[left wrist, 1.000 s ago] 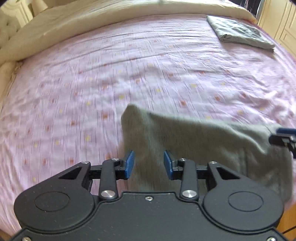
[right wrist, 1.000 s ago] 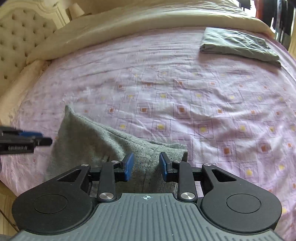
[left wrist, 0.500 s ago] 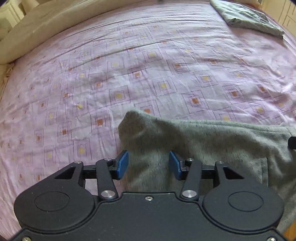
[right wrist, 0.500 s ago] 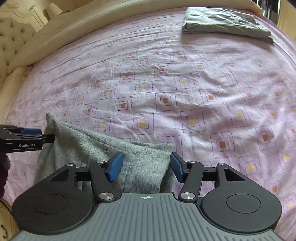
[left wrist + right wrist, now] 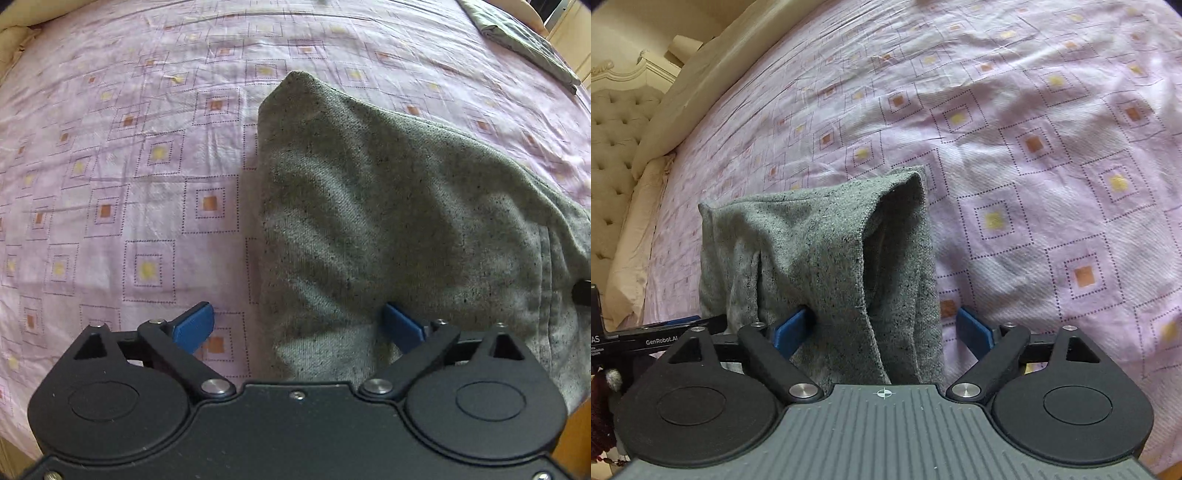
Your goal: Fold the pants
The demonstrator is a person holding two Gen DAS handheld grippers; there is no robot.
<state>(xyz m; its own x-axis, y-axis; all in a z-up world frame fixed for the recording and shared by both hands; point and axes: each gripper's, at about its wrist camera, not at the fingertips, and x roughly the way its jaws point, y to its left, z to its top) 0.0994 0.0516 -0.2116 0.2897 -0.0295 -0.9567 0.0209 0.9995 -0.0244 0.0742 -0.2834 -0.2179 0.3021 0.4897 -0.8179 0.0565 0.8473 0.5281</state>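
Observation:
The grey pants (image 5: 388,206) lie in a folded heap on the lilac patterned bed sheet (image 5: 129,166). My left gripper (image 5: 298,326) hangs low over their near left end with its jaws opening wide. Cloth lies between the blue pads (image 5: 194,325), nearer the right one, and nothing presses on it. My right gripper (image 5: 882,331) is over the other end of the pants (image 5: 827,251), its jaws also opening, with the folded cloth loose between them. The left gripper (image 5: 646,339) shows at the left edge of the right wrist view.
A folded grey-green cloth (image 5: 524,40) lies at the far right of the bed. A cream quilt (image 5: 701,74) and a tufted headboard (image 5: 617,147) line the far left. The bed's near edge (image 5: 576,435) is just under the grippers. A dark red sleeve (image 5: 602,406) shows.
Both grippers have sunk toward the bed and spread their jaws wide, letting go of the pants. The pants have settled onto the sheet.

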